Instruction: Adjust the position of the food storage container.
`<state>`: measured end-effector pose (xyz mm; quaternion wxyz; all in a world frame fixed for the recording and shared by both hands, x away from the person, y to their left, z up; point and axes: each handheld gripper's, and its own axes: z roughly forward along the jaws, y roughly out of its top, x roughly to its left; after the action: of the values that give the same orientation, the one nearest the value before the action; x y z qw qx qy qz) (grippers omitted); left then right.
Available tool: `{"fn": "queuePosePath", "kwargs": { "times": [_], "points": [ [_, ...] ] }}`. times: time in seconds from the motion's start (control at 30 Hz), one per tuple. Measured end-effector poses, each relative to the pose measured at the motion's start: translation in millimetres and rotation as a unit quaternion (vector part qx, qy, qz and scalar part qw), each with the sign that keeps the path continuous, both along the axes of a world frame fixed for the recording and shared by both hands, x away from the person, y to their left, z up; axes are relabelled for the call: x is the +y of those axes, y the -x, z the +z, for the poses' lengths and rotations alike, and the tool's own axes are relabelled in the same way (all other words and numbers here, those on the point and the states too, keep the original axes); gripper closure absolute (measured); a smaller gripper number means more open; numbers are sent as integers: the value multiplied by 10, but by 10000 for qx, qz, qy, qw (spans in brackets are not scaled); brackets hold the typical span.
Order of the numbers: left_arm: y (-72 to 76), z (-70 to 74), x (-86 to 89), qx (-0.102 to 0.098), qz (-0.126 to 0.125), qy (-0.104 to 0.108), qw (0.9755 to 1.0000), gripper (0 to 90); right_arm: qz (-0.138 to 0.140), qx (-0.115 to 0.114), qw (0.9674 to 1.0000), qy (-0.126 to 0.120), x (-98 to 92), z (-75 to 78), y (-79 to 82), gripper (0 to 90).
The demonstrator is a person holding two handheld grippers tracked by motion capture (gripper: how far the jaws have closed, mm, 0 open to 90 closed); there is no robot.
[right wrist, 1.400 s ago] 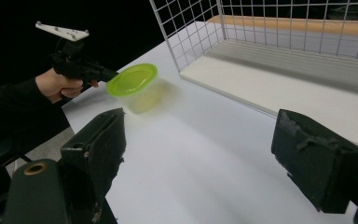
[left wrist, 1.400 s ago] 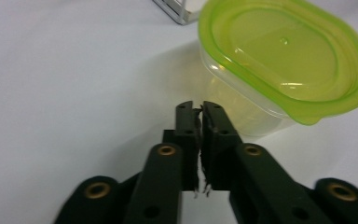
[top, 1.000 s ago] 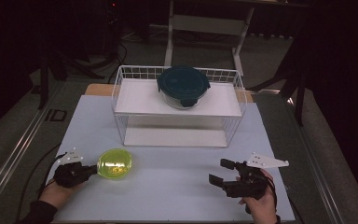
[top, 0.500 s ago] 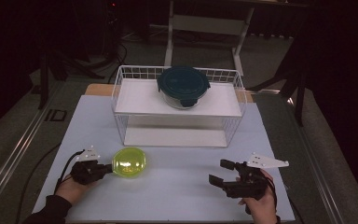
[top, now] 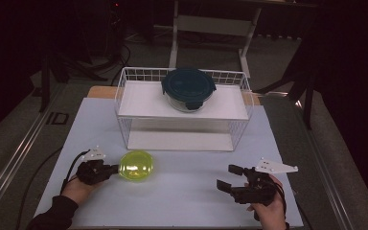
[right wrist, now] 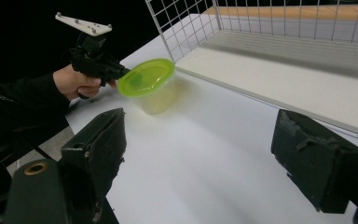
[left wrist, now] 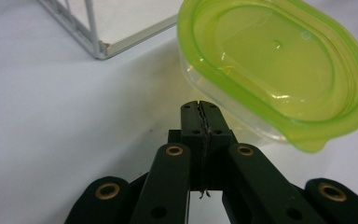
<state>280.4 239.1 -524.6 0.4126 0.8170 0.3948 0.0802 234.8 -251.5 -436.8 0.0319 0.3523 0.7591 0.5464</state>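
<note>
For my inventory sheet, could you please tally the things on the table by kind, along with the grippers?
Lidded containers: 2, the green-lidded container and the dark-lidded container.
Wire racks: 1, the white wire rack.
Grippers: 2, the left gripper and the right gripper.
Total: 5

A tub with a bright yellow-green lid [left wrist: 279, 70] and a clear body is showing just beyond the tips of the black left gripper [left wrist: 199, 108], whose pivots are glinting brass. The right gripper [right wrist: 214, 154] is showing black too, its jaws framing pale white table [right wrist: 205, 158]. A white wire rack [top: 182, 108] is carrying a dark teal-lidded container [top: 188, 86].
</note>
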Motion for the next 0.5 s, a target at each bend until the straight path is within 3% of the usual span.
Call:
{"fn": "queuePosePath", "kwargs": {
  "times": [0.5],
  "points": [
    [-139,15,-441,36,-324,44,9995,891,15,8,10000,68,-3,-41,17,174]
  ]
}}
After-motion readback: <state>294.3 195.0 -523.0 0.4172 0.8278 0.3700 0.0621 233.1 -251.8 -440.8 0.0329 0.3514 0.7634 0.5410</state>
